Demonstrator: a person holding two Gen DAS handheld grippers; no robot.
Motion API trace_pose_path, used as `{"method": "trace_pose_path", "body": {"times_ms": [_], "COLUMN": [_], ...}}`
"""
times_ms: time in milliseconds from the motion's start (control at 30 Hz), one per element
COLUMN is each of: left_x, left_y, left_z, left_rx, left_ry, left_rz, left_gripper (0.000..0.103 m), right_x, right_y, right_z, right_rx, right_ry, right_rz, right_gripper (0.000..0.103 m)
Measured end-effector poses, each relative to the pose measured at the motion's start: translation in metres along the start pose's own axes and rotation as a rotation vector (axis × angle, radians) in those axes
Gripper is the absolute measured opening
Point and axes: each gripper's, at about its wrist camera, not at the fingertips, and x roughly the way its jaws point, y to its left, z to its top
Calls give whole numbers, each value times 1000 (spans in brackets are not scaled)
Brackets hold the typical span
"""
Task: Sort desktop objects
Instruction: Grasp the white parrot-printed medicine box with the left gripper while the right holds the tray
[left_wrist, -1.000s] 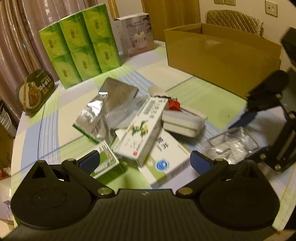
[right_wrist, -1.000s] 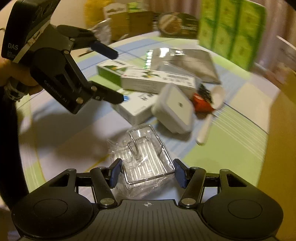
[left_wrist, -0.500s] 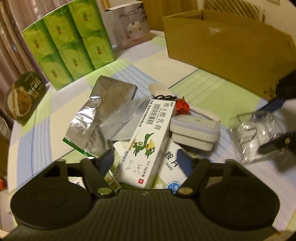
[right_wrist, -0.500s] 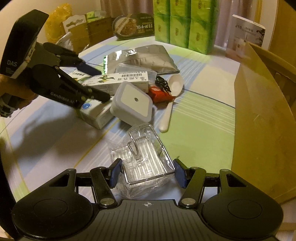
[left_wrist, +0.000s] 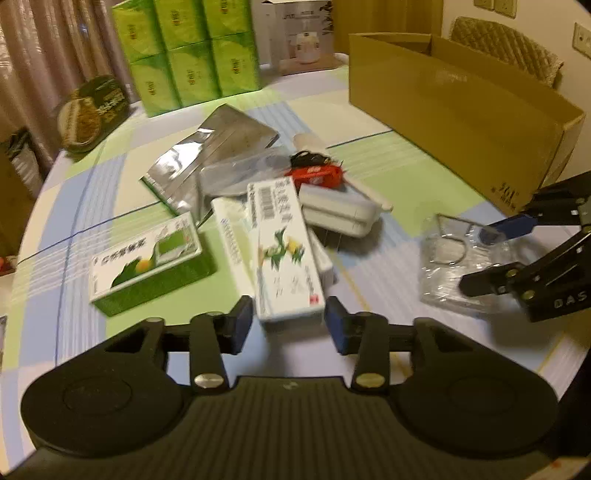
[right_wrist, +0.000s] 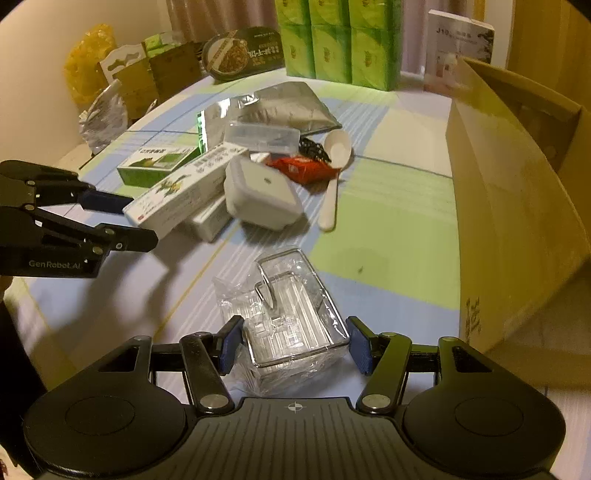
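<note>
Blue-padded jaws of the left gripper (left_wrist: 289, 324) are closing around the near end of a long white medicine carton printed with a green bird (left_wrist: 284, 251), which lies between them; a sliver of gap shows at each pad, so no firm grip can be told. Just left of those jaws sits a green-and-white rectangular box (left_wrist: 147, 258), and beyond the carton's far end lie a white square plastic container (left_wrist: 338, 210), a red snack packet (left_wrist: 316, 173) and a crumpled silver foil pouch (left_wrist: 210, 162). Half-open jaws of the right gripper (right_wrist: 295, 345) bracket a clear plastic-wrapped wire rack (right_wrist: 291, 317); the pads press its wrapping on both sides and it sits squarely between them. Ahead of those jaws a white plastic spoon (right_wrist: 332, 177) rests beside the container, and to their right stands an open brown cardboard box (right_wrist: 517, 192). Everything sits on a checked green, blue and white tablecloth (right_wrist: 388, 243), with green tissue packs (right_wrist: 332, 40) far behind
</note>
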Motion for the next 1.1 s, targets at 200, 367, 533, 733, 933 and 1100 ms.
{"method": "trace_pose_path", "body": {"times_ms": [200, 367, 533, 733, 933, 1100], "left_x": [1, 17, 32, 32, 30, 28], "left_y": [8, 7, 8, 9, 13, 17], "left_z": [12, 28, 27, 24, 25, 25], "left_rx": [-34, -39, -45, -61, -70, -87], "left_ry": [-60, -47, 0, -16, -11, -13], "left_rz": [19, -4, -4, -3, -18, -26], "left_gripper": [61, 51, 35, 34, 33, 34], "right_x": [2, 8, 14, 19, 22, 25], "right_y": [8, 3, -2, 4, 14, 8], "right_z": [0, 1, 5, 7, 4, 9], "right_rx": [-29, -1, 24, -40, -202, -189], "right_ry": [-27, -41, -39, -26, -13, -6], "right_rz": [-34, -55, -44, -48, -44, -27], "right_gripper": [57, 57, 57, 69, 72, 72]}}
